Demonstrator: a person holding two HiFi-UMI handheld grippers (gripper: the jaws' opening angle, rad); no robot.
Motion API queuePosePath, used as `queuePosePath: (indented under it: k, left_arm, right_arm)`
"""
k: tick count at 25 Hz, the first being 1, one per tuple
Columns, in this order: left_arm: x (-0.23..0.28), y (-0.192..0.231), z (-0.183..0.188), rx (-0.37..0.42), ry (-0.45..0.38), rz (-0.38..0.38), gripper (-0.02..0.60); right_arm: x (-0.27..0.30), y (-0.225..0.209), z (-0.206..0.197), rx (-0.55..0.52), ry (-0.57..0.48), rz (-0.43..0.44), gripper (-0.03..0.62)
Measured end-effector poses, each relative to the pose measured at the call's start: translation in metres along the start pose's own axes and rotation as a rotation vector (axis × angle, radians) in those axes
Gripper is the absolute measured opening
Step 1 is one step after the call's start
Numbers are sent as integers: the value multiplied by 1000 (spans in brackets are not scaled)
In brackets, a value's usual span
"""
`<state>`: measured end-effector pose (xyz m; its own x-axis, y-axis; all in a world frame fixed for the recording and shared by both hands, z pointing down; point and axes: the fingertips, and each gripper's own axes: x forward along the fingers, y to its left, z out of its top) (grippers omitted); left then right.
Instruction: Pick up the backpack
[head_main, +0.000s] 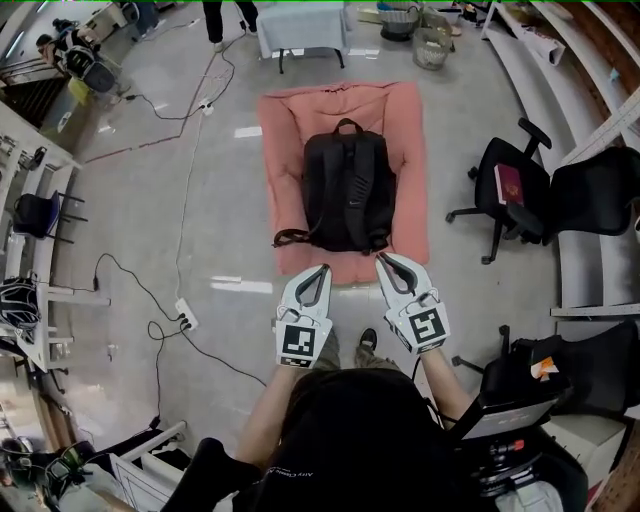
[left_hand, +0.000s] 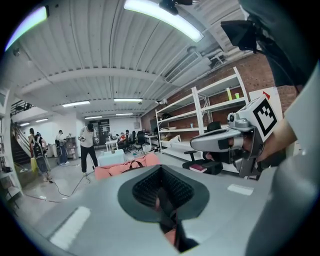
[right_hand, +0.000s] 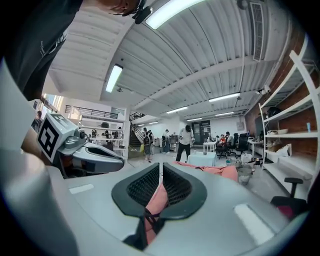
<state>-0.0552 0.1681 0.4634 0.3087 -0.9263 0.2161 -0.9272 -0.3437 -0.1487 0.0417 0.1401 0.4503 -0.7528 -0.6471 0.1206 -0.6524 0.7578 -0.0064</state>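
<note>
A black backpack (head_main: 347, 190) lies flat on a pink mat (head_main: 410, 150) on the floor, with its top handle at the far end. My two grippers hang side by side over the mat's near edge, short of the backpack. The left gripper (head_main: 322, 270) is shut and holds nothing. The right gripper (head_main: 384, 260) is also shut and holds nothing. In the left gripper view the closed jaws (left_hand: 160, 192) point toward the mat (left_hand: 127, 167), and the right gripper (left_hand: 225, 142) shows beside them. In the right gripper view the mat (right_hand: 157, 200) and a black strap (right_hand: 145, 220) show below the closed jaws.
A black office chair (head_main: 510, 190) with a red book on its seat stands right of the mat. Cables and a power strip (head_main: 185, 315) run across the floor on the left. A white table (head_main: 300, 30) and a bucket (head_main: 432, 45) stand beyond the mat. People stand farther off.
</note>
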Motion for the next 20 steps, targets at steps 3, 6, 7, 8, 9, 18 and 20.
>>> queuePosePath:
  k: [3,6,7,8,9,18,20]
  left_arm:
    - [20,20,-8,-16,-3,-24,2]
    - [39,49,-17,-45,-11,-51,2]
    - [46,59,-20,-51,-12,-61,2]
    - [52,69,-22,-56,-13,-71,2]
    - [59,78,-23,-60,-14,-82,2]
    - [112,133,-41,-124,11,-143,2]
    - [127,134,-48,-138,29,-143,2]
  right_arm:
    - [22,-7,-10,-5,36,-17,35]
    - [49,-8,-13,-25,87,-40,35]
    - [58,-9,-12,-28,99,-48,35]
    - [67,-9,-10,-29,107,-55,35]
    - [75,-11,-7,-28,112,-64,35]
    - [128,-37,-16,19,169,-114,57]
    - [137,-52,-26,19,188,-116,57]
